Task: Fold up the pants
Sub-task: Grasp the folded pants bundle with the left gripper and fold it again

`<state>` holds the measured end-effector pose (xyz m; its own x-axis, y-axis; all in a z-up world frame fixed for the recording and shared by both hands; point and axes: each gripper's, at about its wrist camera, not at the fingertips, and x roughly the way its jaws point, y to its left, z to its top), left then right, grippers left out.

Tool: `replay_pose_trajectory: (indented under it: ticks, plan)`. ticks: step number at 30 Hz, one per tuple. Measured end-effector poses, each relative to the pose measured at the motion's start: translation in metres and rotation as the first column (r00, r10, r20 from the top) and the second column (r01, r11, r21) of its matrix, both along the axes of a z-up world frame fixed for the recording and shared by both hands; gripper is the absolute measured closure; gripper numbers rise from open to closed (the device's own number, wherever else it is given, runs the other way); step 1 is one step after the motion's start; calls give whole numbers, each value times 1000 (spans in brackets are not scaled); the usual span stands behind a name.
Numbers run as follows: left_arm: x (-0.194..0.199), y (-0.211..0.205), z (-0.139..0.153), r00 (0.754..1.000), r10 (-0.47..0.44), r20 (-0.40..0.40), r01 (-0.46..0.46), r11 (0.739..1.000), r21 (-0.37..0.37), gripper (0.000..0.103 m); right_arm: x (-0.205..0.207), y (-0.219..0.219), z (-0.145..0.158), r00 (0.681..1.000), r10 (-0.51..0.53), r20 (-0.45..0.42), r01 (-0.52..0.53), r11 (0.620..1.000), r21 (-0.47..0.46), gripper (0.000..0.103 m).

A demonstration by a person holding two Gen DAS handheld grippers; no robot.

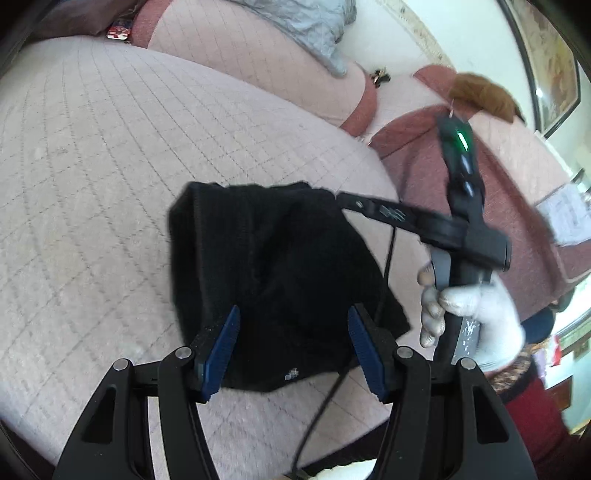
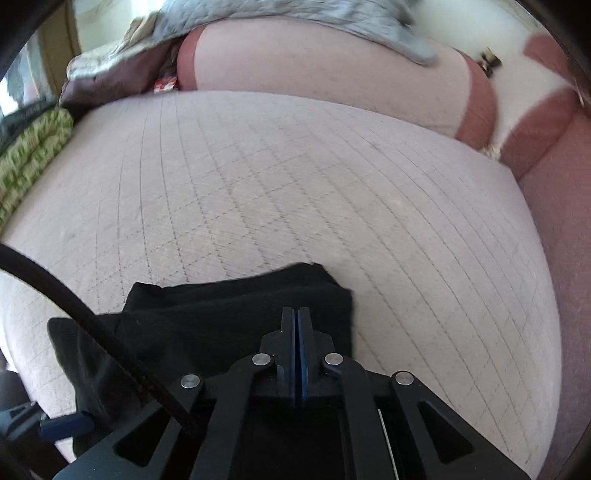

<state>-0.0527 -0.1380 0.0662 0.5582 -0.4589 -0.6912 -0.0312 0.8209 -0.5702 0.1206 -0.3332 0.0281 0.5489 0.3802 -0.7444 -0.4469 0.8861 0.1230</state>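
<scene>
The black pants (image 1: 273, 273) lie folded into a small bundle on the pale quilted cushion (image 1: 110, 155). My left gripper (image 1: 293, 328) is open, its blue pads standing either side of the bundle's near edge without pressing it. A gloved hand (image 1: 476, 317) holds my right gripper (image 1: 343, 199), whose tip sits at the bundle's far right corner. In the right wrist view the right gripper (image 2: 297, 314) is shut, pads together just above the pants (image 2: 207, 325), and I see no cloth between them. A blue pad (image 2: 66, 424) of the left gripper shows at the lower left.
A grey quilted blanket (image 2: 295, 22) lies over the pink back cushions (image 2: 314, 74). Green patterned cloth (image 2: 29, 155) sits at the left edge. A black cable (image 2: 92, 325) crosses the pants. Keys (image 1: 380, 77) and a brown furry thing (image 1: 480, 96) rest by the armrest.
</scene>
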Motion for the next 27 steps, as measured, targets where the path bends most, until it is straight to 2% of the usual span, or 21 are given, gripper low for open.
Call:
replay_pose_trajectory:
  ticks: [1, 2, 4, 7, 11, 14, 16, 17, 18, 21, 22, 23, 24, 25, 26, 27]
  plan:
    - [-3, 6, 3, 1000, 13, 10, -13, 1000, -10, 42, -3, -10, 3, 1000, -7, 3, 7, 1000, 19, 76]
    - [-7, 16, 4, 999, 36, 18, -35, 999, -16, 41, -8, -24, 7, 1000, -24, 11, 23, 999, 49, 52]
    - [-10, 37, 2, 995, 100, 20, -99, 995, -24, 36, -16, -44, 10, 999, -39, 21, 37, 994, 103, 39]
    - [-5, 58, -17, 987, 155, -42, -158, 982, -107, 34, -25, -68, 1, 999, -32, -36, 38, 981, 189, 39]
    - [14, 44, -40, 990, 98, -98, -114, 978, -175, 32, -32, -75, -19, 995, -16, -103, 43, 965, 260, 39]
    - [29, 22, -56, 990, 47, -135, -69, 985, -158, 30, -30, -78, -36, 987, 0, -163, 53, 945, 322, 39]
    - [41, 12, -57, 993, 32, -112, -48, 988, -144, 16, -24, -78, -46, 980, 11, -200, 65, 926, 372, 39]
    - [46, 7, -56, 994, 28, -103, -43, 989, -143, 5, -20, -78, -51, 975, 19, -221, 73, 913, 402, 39]
    - [52, 2, -56, 994, 32, -106, -47, 989, -139, 1, -15, -78, -56, 971, 27, -239, 80, 900, 429, 38]
    - [62, -8, -57, 992, 32, -118, -42, 995, -86, 1, -2, -72, -68, 957, 59, -283, 92, 865, 493, 33]
    - [62, -9, -55, 992, 32, -121, -40, 997, -70, 4, 3, -70, -71, 954, 73, -291, 95, 847, 523, 30]
    - [61, -10, -53, 992, 38, -122, -44, 998, -46, 20, 8, -69, -73, 951, 84, -298, 101, 826, 555, 29]
    - [59, -9, -51, 991, 42, -128, -42, 999, -2, 40, 11, -68, -74, 948, 91, -306, 107, 811, 575, 29]
    - [58, -7, -52, 990, 42, -131, -41, 999, 11, 47, 13, -67, -75, 944, 104, -313, 109, 798, 592, 29]
    - [56, -1, -52, 989, 48, -137, -48, 999, -1, 58, 15, -65, -74, 939, 121, -321, 106, 789, 605, 32]
    - [52, 9, -53, 988, 51, -146, -56, 998, -30, 63, 17, -63, -75, 932, 145, -332, 100, 777, 622, 37]
